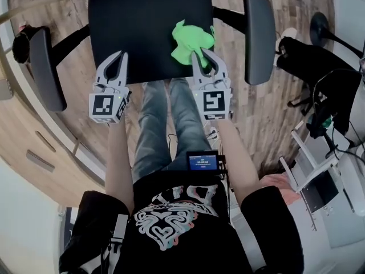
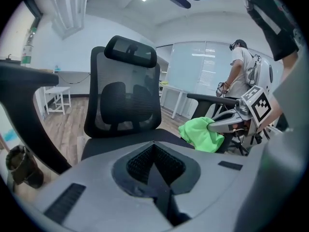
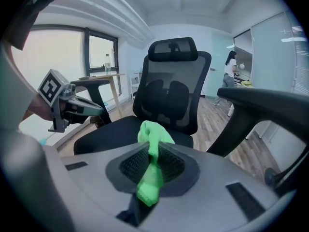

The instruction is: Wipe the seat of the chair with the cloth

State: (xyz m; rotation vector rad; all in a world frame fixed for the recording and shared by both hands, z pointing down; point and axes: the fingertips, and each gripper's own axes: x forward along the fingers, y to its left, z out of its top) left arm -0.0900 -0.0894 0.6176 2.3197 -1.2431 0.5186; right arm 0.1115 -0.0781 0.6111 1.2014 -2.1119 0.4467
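A black office chair stands before me, its seat [image 1: 142, 27] facing up in the head view. A bright green cloth [image 1: 192, 41] lies bunched on the seat's front right part. My right gripper [image 1: 203, 53] is shut on the cloth, and a strip of the cloth [image 3: 150, 170] runs back between its jaws in the right gripper view. My left gripper [image 1: 121, 56] hovers over the seat's front left edge, shut with nothing in it. In the left gripper view the cloth [image 2: 202, 134] and the right gripper [image 2: 227, 124] show at the right, above the seat [image 2: 125, 141].
Armrests [image 1: 44, 67] [image 1: 259, 36] flank the seat on both sides. The backrest [image 3: 171, 93] and headrest rise behind it. A second black chair [image 1: 319, 67] and white equipment [image 1: 336, 181] stand at the right. A person [image 2: 241, 74] stands in the background beyond the chair.
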